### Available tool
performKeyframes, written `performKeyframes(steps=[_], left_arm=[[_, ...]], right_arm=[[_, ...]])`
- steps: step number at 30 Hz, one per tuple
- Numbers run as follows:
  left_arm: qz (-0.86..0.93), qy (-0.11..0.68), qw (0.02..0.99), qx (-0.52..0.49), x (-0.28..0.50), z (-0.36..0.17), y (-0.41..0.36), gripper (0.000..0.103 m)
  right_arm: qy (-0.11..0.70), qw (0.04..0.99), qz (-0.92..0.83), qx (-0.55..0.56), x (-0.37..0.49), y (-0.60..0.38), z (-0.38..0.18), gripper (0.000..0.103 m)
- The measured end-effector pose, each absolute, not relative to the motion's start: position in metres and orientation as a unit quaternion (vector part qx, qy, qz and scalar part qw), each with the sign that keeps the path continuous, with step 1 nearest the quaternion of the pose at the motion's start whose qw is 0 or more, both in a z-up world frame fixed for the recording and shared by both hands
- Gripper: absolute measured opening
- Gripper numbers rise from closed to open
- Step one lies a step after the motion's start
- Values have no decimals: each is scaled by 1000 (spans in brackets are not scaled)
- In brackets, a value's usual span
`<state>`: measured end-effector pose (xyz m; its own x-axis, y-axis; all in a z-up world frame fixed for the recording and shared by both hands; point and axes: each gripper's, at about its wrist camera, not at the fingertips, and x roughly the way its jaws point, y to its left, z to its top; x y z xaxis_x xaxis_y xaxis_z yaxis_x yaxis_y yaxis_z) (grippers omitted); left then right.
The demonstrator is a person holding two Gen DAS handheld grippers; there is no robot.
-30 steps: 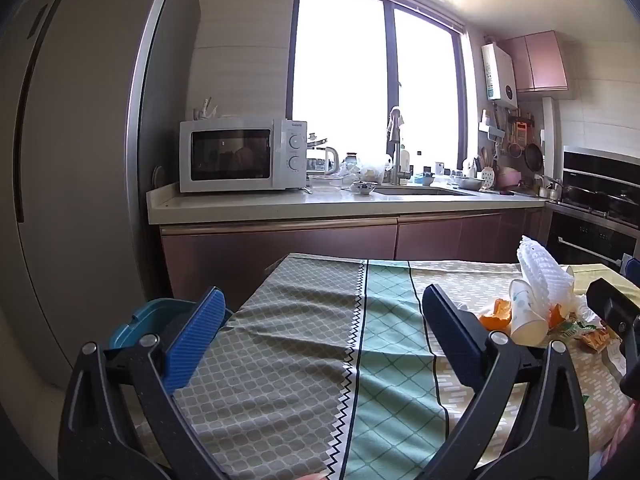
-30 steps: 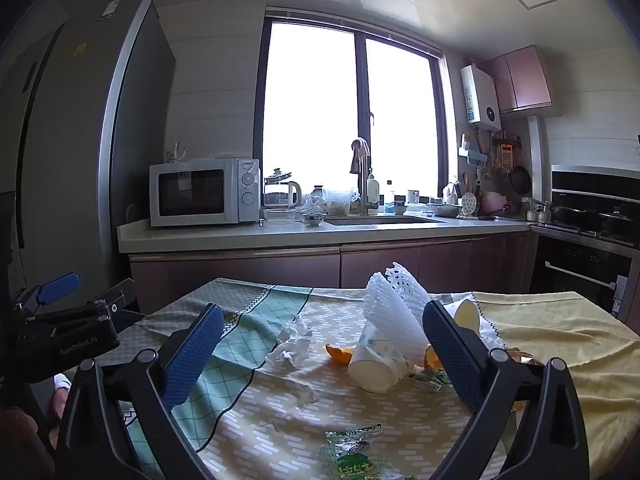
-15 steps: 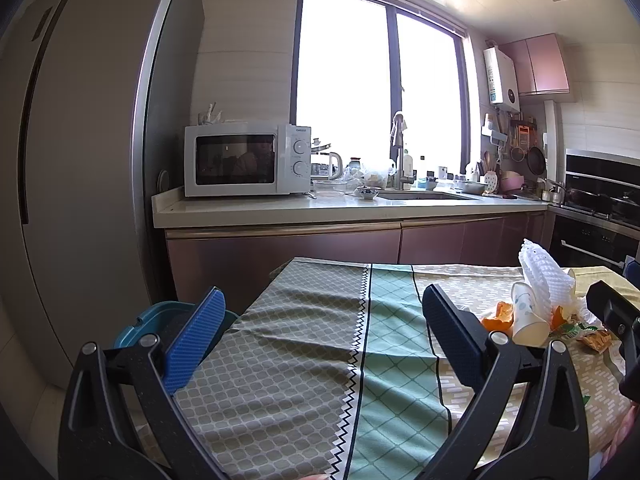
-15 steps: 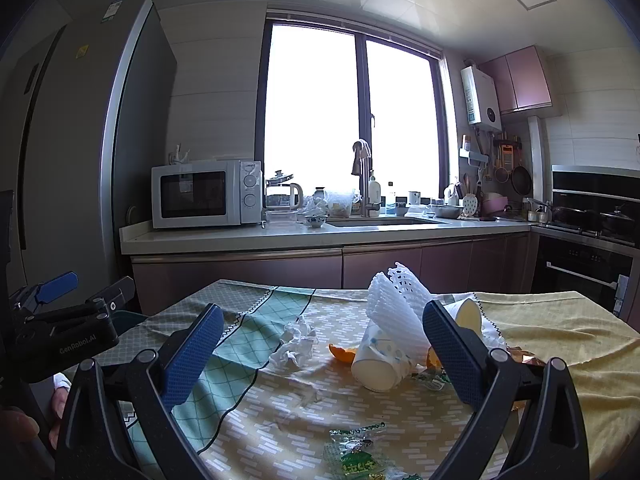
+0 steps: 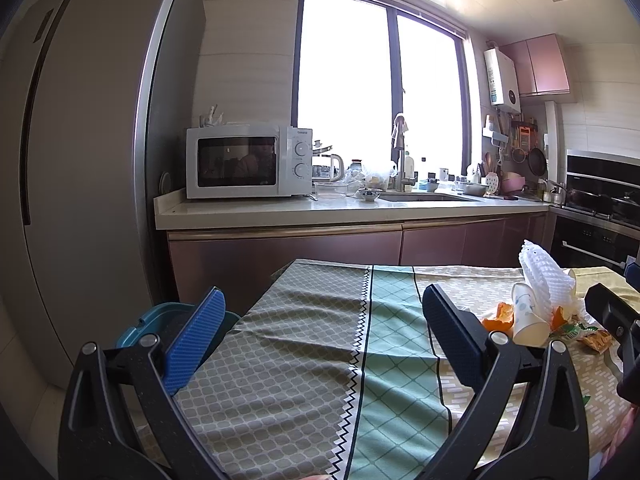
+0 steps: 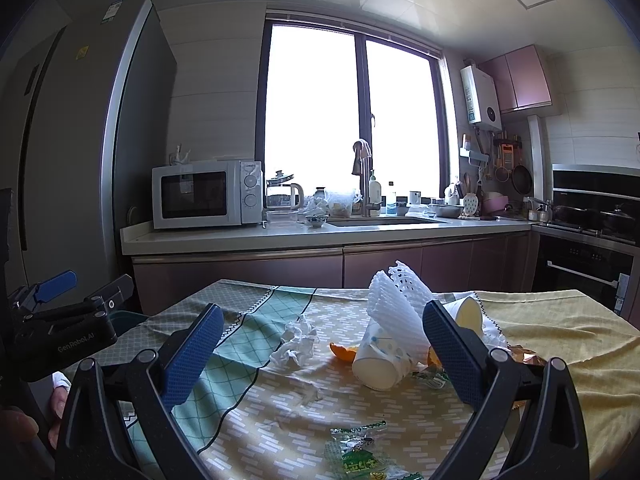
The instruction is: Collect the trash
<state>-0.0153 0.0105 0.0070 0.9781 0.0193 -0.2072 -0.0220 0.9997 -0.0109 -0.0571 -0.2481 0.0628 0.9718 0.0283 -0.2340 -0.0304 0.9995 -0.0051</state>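
Note:
Trash lies on the clothed table: a tipped paper cup, white foam netting, a crumpled tissue, orange peel and a green wrapper. My right gripper is open and empty, held above the table in front of this pile. My left gripper is open and empty over the table's left part; the cup, netting and peel lie to its right. A teal bin stands on the floor at the table's left.
A kitchen counter with a microwave and sink runs behind the table. A tall fridge stands at the left. An oven is at the right. The left gripper shows at the left in the right wrist view.
Both grippers have risen and drawn back slightly; the scene sits a little lower in both views. Nothing was picked up and the trash has not moved.

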Motion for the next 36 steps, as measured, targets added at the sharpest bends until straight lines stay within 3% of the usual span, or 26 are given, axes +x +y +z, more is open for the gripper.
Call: performKeyframes(steps=[36], left_arm=[[16,100,995,-5,-21,8,12,97]], right_arm=[[118,993,15,-2,-57,-249,59,96]])
